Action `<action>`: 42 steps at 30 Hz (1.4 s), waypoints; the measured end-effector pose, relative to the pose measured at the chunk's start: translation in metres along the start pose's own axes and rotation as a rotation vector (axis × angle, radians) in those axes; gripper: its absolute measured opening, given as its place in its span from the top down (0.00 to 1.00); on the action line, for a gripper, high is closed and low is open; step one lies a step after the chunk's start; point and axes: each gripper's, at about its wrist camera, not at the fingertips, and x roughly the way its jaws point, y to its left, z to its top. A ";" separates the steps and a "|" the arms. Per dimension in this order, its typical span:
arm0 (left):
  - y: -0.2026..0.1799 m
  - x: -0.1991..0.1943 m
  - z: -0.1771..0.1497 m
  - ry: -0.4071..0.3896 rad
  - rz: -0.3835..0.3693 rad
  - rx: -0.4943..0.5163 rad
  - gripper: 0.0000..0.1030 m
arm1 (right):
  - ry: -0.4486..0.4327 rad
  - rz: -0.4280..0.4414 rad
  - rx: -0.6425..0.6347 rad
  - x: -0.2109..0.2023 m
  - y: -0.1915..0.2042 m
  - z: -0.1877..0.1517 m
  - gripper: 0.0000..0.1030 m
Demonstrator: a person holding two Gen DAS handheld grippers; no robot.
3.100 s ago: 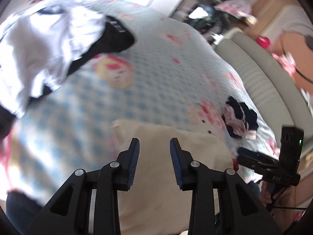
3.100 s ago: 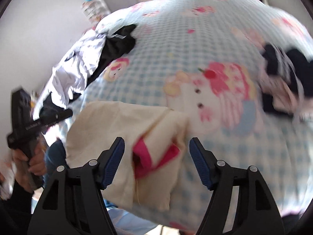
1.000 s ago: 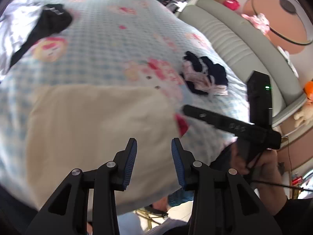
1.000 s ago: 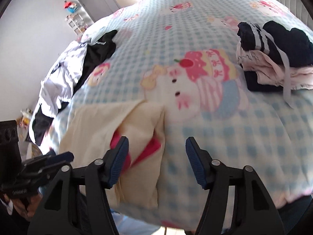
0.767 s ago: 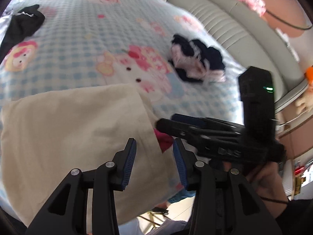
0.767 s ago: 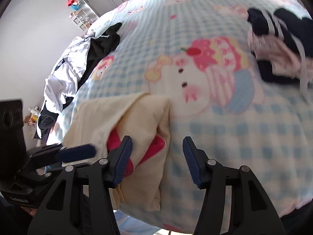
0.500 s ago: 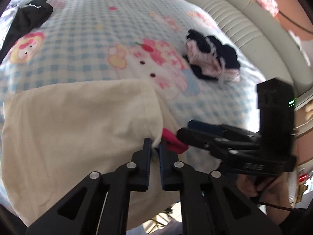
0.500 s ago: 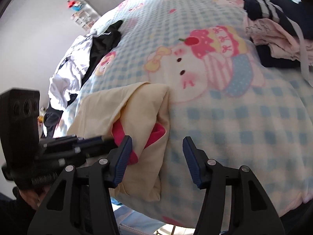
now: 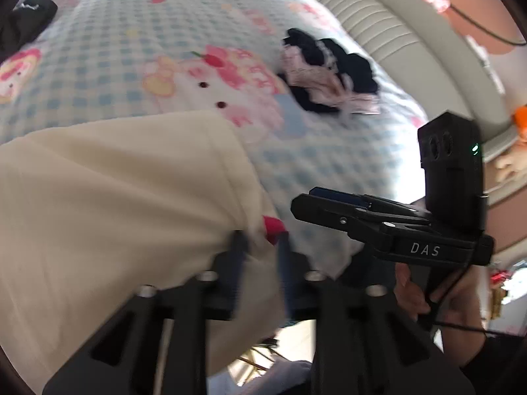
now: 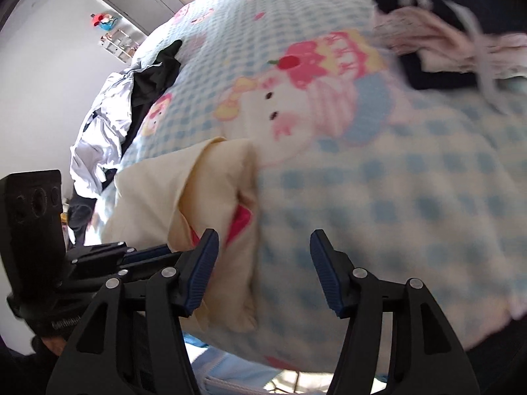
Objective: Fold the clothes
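Note:
A cream garment (image 9: 115, 197) with a pink lining (image 9: 273, 227) lies at the near edge of the bed. My left gripper (image 9: 260, 250) is at its right corner. Its jaws are opening, blurred, with the cream fold and pink edge loose between them. In the right wrist view the same garment (image 10: 217, 181) shows its pink lining (image 10: 242, 219) just ahead of my right gripper (image 10: 263, 263). That gripper is open and opening slightly, over the garment's right edge without touching it. The right gripper (image 9: 306, 197) hovers just right of the left one.
A checked blue cartoon blanket (image 10: 395, 197) covers the bed. A folded pile of dark and pink clothes (image 9: 326, 72) sits at the far right. A white and black heap (image 10: 112, 115) lies at the far left. A padded headboard (image 9: 378, 23) runs behind. A hand (image 9: 428, 296) holds the right gripper.
The left gripper moved to the garment's right corner, shut on it half a second ago, and has now parted again. The right gripper came down closer to the garment's edge.

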 end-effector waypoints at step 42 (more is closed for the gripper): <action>0.037 -0.028 -0.061 -0.111 0.208 -0.134 0.68 | 0.131 -0.068 -0.248 0.017 0.048 -0.069 0.37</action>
